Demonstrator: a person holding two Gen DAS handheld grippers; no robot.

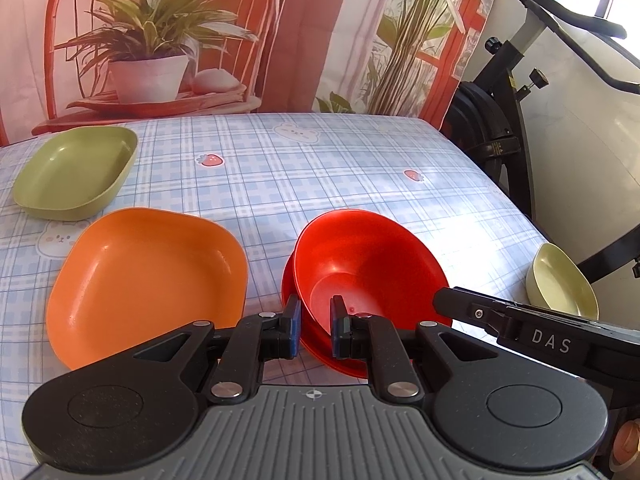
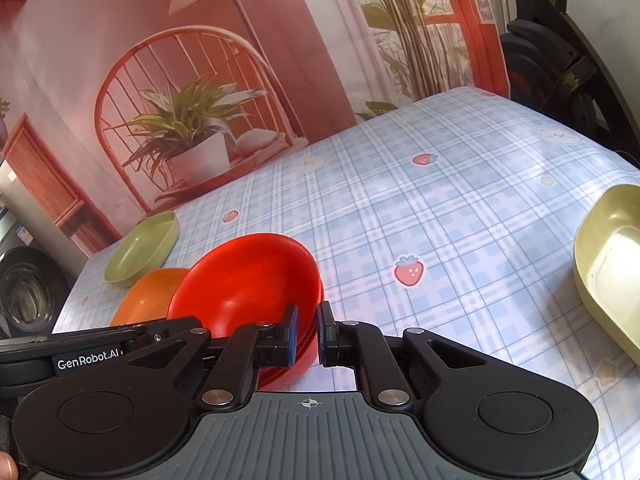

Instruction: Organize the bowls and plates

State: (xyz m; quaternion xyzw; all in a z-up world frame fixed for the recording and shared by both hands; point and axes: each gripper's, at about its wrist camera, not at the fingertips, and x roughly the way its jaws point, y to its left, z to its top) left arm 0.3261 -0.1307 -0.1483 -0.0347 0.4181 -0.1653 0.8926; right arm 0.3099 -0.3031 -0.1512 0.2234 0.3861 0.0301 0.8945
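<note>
The left black two-finger tongs (image 1: 315,325) stand slightly parted, level and pointing forward. The right black tongs (image 2: 307,335) are parted narrowly, tilted, just beside them.

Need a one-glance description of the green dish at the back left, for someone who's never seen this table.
Start at the blue checked tablecloth and go to its far left corner, by the backdrop. The green dish sits there alone, behind the orange plate. It is squarish and matte olive green, darker than the pale yellow-green dish at the opposite right edge, and unlike the red bowl nothing is stacked with it.
</note>
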